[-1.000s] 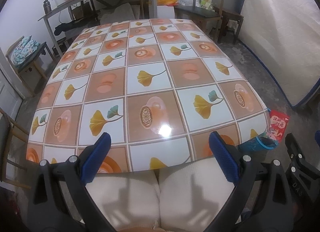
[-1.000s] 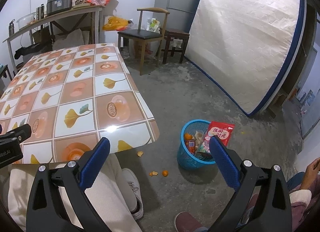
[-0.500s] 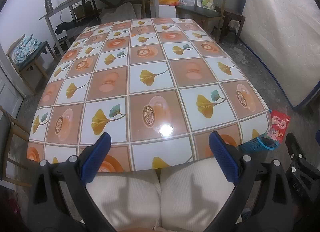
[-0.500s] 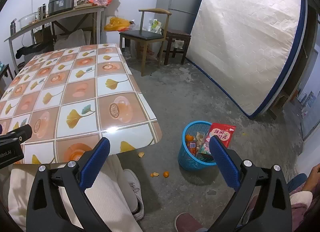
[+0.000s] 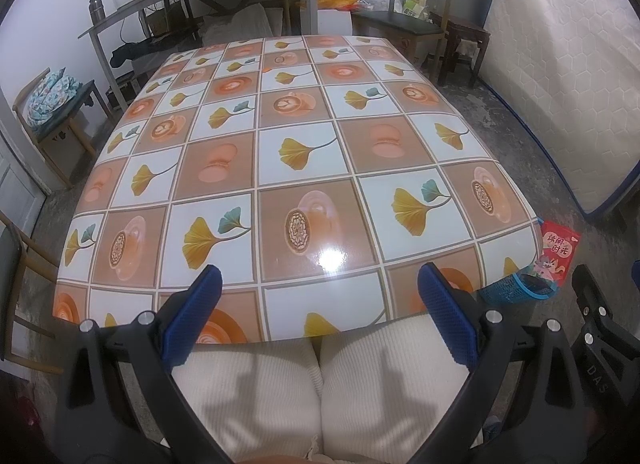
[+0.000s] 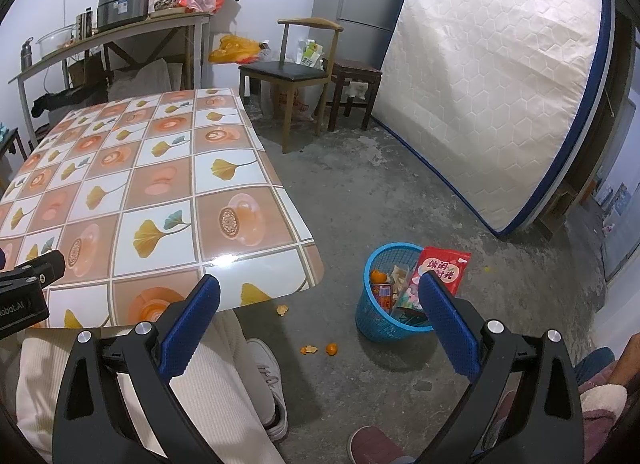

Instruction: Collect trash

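A blue mesh trash basket (image 6: 374,318) stands on the floor right of the table, holding a red snack bag (image 6: 442,268), an orange and wrappers. It also shows in the left wrist view (image 5: 502,290) past the table corner. Orange peel bits (image 6: 309,349) and a small orange (image 6: 331,349) lie on the floor near it. My left gripper (image 5: 320,306) is open and empty above my lap at the patterned table's (image 5: 296,152) near edge. My right gripper (image 6: 320,314) is open and empty, held above the floor left of the basket.
A person's white-trousered legs (image 5: 320,396) sit under both grippers. A mattress (image 6: 500,84) leans on the right wall. A wooden chair (image 6: 296,76), a stool (image 6: 356,92) and a cluttered side table (image 6: 112,40) stand behind. Another person's foot (image 6: 372,444) is at lower right.
Both grippers have drifted slightly back and the views shifted a little. Both stay open and empty.
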